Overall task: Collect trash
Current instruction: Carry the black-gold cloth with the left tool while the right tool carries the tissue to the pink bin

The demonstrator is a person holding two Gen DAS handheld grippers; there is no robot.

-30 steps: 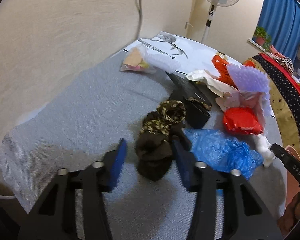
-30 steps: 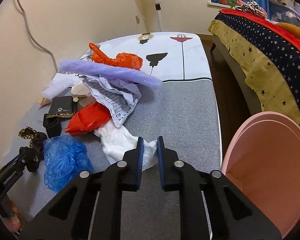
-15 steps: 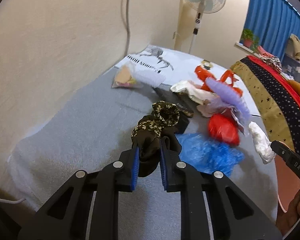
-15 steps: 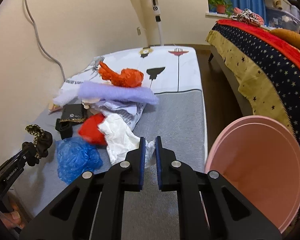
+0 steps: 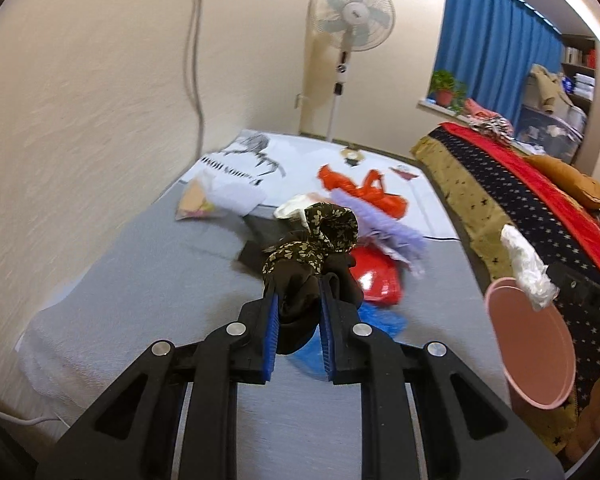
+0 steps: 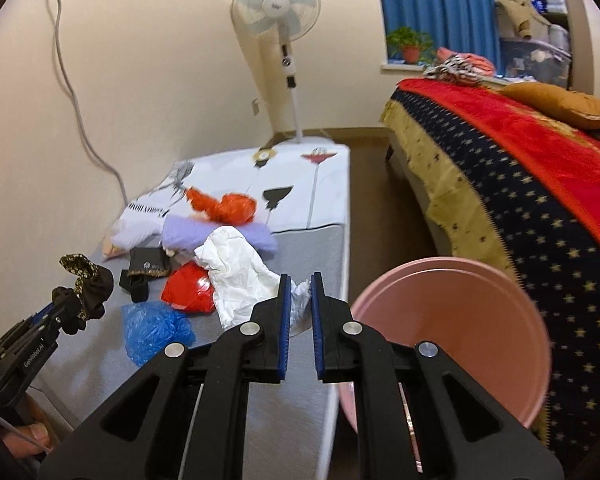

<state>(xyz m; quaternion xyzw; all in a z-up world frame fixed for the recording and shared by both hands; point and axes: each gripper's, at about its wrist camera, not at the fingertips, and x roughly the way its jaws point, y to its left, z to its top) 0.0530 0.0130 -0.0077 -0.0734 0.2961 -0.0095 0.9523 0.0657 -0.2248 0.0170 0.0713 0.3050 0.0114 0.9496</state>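
Blue-padded and nearly closed, the left tongs (image 5: 298, 322) pinch a dark brown cloth bundle (image 5: 306, 264) with a speckled gold-and-brown frill on top; it hangs clear of the grey mattress (image 5: 140, 280), above its near end. The right tongs (image 6: 299, 312) are almost shut on a thin tail of a crumpled white plastic bag (image 6: 236, 268), whose bulk billows out to the left of the pads. From the left wrist view that bag dangles in the air just above the rim of the pink bucket (image 6: 452, 320), which stands on the floor beside the mattress's right edge.

Both pieces look light and limp. The cloth is soft and grippy, so a pinch through its thick middle should hold. The bag is slicker (thin film tends to slide between pads), so a bunched fold is a safer hold than a single layer.

On the mattress lie a blue plastic bag (image 6: 156, 328) near the front, a red bag (image 6: 190, 286) behind it, a black box (image 6: 148, 266), a lilac foam sheet (image 6: 188, 232) and an orange bag (image 6: 228, 208) toward the printed white sheet at the far end. A clear packet (image 5: 198, 200) sits by the wall-side edge. These too look light and crushable, best taken by a gathered crease.
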